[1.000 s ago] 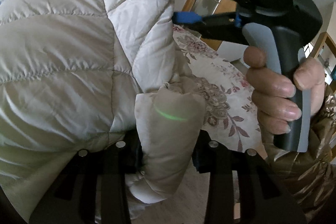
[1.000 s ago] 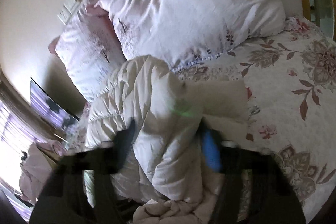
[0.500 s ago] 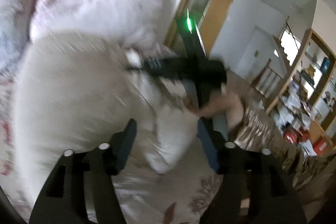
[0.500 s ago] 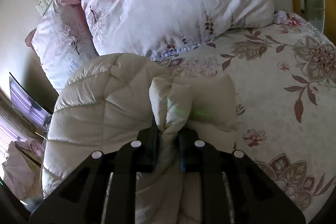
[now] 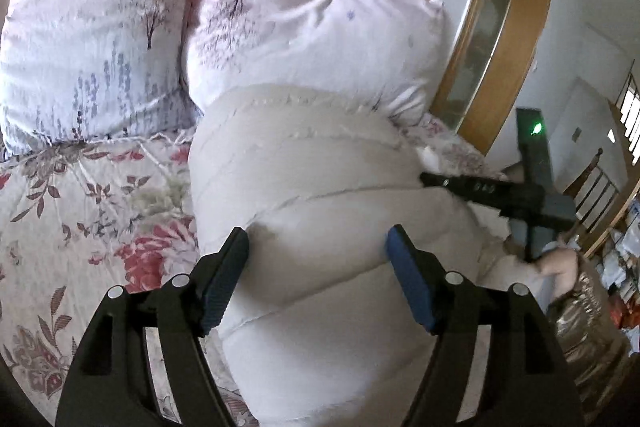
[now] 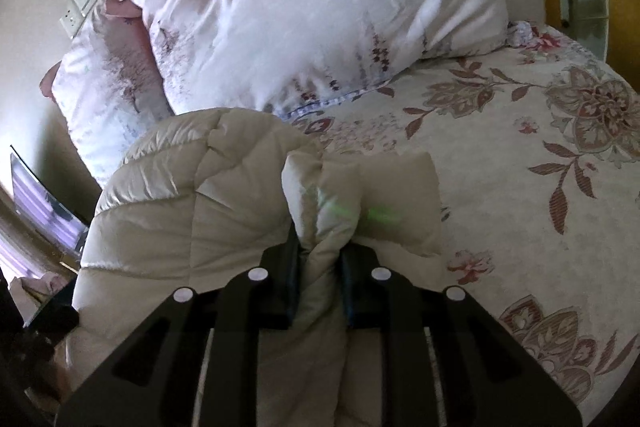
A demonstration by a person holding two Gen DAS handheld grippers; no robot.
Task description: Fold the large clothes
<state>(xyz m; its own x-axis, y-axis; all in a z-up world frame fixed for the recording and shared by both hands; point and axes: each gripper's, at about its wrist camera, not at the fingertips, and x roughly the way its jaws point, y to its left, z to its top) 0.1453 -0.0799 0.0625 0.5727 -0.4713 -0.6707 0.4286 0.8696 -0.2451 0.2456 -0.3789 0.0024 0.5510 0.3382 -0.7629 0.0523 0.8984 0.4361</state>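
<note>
In the left wrist view, the left gripper (image 5: 316, 277) has let go of the puffy fold it pinched 1 second ago and its jaws are opening, standing wide with the cream quilted jacket (image 5: 320, 203) lying below and between them but not pressed, which suggests this fold is set down on the floral bedspread (image 5: 92, 187) against the pillows (image 5: 304, 27); the right gripper (image 5: 480, 189) shows only as a blurred dark bar at the jacket's far edge. In the right wrist view, the right gripper (image 6: 320, 259) has tightened and sits clamped on a bunched ridge of the jacket (image 6: 180, 195), so 1 hand anchors the garment, though the jacket's lower part is hidden beneath the tool and its overall shape cannot be judged.
</note>
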